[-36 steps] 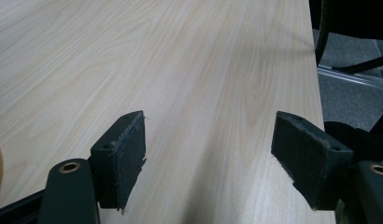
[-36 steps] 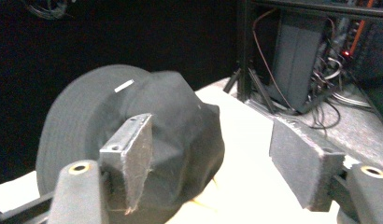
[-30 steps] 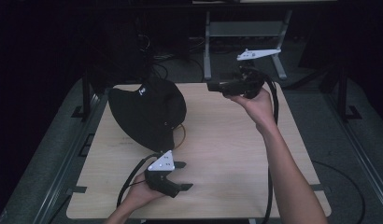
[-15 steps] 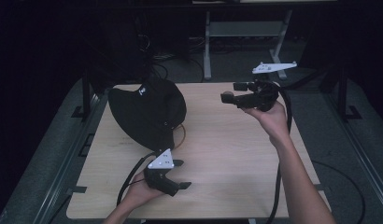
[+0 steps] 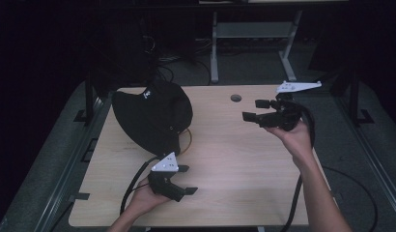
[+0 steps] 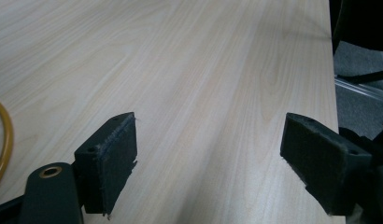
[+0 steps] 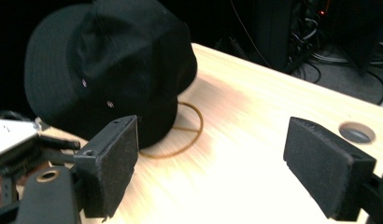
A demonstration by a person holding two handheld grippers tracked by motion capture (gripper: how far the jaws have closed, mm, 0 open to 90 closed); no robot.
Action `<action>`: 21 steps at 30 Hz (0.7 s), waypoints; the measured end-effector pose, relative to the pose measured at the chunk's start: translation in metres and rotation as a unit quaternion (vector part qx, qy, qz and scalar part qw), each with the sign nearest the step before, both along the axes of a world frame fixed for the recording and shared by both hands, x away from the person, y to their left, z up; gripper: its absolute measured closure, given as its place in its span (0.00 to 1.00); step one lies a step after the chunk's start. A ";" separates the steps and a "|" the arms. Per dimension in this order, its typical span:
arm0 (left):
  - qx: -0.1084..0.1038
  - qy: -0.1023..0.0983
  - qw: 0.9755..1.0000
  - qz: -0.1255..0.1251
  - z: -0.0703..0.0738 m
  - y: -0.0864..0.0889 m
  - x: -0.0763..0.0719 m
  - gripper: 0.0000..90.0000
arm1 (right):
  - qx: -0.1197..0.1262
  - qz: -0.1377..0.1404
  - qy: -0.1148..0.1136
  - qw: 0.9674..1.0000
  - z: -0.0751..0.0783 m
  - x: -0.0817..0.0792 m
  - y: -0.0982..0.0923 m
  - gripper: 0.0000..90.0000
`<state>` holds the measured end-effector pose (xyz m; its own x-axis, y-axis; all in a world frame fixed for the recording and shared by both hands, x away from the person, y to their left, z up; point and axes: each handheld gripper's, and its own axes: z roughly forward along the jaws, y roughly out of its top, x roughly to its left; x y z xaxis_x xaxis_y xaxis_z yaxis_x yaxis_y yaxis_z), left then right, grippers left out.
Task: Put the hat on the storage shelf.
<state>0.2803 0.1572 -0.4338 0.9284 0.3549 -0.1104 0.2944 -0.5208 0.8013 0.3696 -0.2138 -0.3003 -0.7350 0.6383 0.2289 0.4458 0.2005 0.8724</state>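
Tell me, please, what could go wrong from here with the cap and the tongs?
1. The yellow ring lies partly under the black cap; tugging the cap might drag it along.
2. The right tongs are raised and open, and their cable loops at the table's right edge, where it could snag.

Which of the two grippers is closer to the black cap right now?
The left gripper, low on the table just below the black cap. The right gripper is held up across the table, pointing toward the cap.
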 end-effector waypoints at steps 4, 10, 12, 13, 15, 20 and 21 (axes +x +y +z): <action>0.003 0.006 1.000 0.003 -0.002 -0.001 0.001 0.19 | 0.002 -0.007 0.012 1.000 -0.011 -0.008 -0.012 0.19; 0.008 0.008 1.000 0.004 -0.004 -0.002 0.001 0.18 | 0.008 -0.017 0.019 1.000 -0.026 -0.020 -0.025 0.19; 0.008 0.006 1.000 0.005 -0.004 -0.002 0.000 0.18 | 0.009 -0.020 0.023 0.999 -0.030 -0.023 -0.028 0.19; 0.008 0.007 1.000 0.006 -0.003 -0.002 0.000 0.18 | 0.009 -0.021 0.023 0.999 -0.032 -0.024 -0.030 0.19; 0.009 0.005 1.000 0.007 -0.004 -0.001 0.000 0.18 | 0.010 -0.023 0.024 0.999 -0.035 -0.027 -0.032 0.19; 0.009 0.005 1.000 0.009 -0.003 0.000 0.000 0.18 | 0.008 -0.025 0.026 0.999 -0.044 -0.034 -0.035 0.19; 0.009 0.004 1.000 0.009 -0.003 0.000 0.000 0.18 | 0.009 -0.026 0.028 0.999 -0.046 -0.035 -0.035 0.19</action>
<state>0.2800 0.1567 -0.4372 0.9210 0.3730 -0.1123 0.3106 -0.5295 0.7894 0.3347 -0.2493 -0.3462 -0.6865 0.6704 0.2815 0.5042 0.1600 0.8486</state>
